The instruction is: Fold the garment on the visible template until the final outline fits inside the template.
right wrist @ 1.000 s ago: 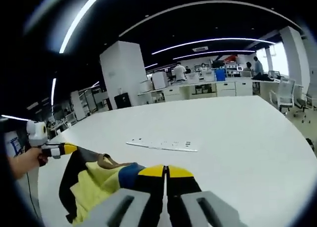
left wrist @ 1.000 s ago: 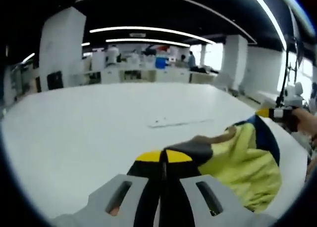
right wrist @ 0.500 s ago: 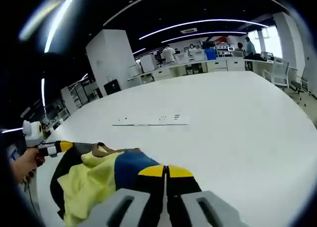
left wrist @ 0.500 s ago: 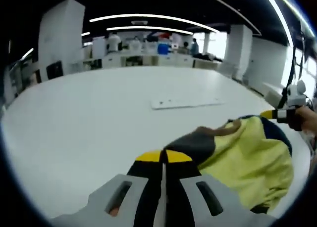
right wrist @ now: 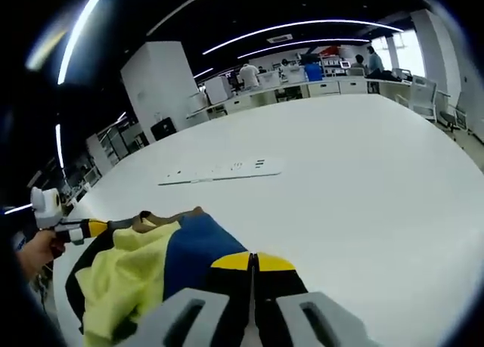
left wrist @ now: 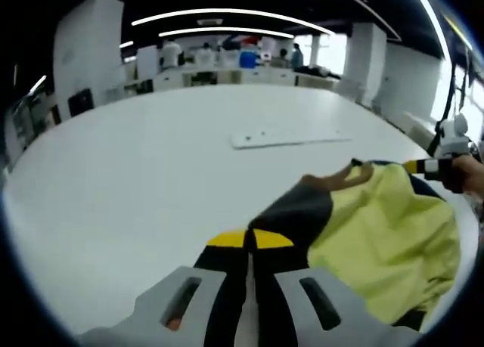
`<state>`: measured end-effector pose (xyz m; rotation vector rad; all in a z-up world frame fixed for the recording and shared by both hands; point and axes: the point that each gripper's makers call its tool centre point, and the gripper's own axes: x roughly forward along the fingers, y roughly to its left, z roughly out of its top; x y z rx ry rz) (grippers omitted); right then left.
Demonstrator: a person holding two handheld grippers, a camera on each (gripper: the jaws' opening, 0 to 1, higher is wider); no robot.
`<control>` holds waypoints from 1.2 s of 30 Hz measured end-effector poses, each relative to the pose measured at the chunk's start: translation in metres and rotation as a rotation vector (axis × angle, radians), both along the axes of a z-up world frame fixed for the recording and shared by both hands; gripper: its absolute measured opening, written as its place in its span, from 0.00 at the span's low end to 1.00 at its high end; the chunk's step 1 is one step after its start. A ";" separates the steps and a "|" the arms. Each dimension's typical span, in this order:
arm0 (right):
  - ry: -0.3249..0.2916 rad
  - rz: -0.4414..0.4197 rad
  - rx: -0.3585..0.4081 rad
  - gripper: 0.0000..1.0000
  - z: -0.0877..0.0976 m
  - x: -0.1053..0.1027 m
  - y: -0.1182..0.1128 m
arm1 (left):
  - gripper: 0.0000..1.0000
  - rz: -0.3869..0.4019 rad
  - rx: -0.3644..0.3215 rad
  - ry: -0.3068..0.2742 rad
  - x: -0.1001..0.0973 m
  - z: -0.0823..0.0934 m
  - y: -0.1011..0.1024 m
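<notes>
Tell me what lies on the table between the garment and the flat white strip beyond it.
Nothing: in the left gripper view, bare white table separates the garment from the strip; the right gripper view agrees.

A broad white surface (left wrist: 136, 173) is seen spreading away in both views, its top plain and matte. A flat, pale template strip (left wrist: 291, 138) (thin, with small dark marks) lies directly on it, well out from the near edge. A garment (left wrist: 378, 233) of yellow, black and blue is spread across the surface nearer the cameras, well apart from the strip.
</notes>
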<state>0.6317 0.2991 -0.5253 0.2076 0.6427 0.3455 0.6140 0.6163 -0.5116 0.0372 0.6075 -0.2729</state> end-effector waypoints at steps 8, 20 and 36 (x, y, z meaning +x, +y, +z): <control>0.037 -0.068 0.055 0.00 -0.004 0.000 0.002 | 0.00 -0.012 0.058 0.025 -0.003 -0.008 0.000; 0.004 -0.069 0.088 0.31 0.031 -0.004 0.017 | 0.26 -0.008 -0.006 -0.064 -0.009 0.035 -0.003; 0.077 0.078 0.059 0.59 0.059 -0.066 0.025 | 0.57 -0.062 -0.031 -0.068 -0.058 0.054 -0.013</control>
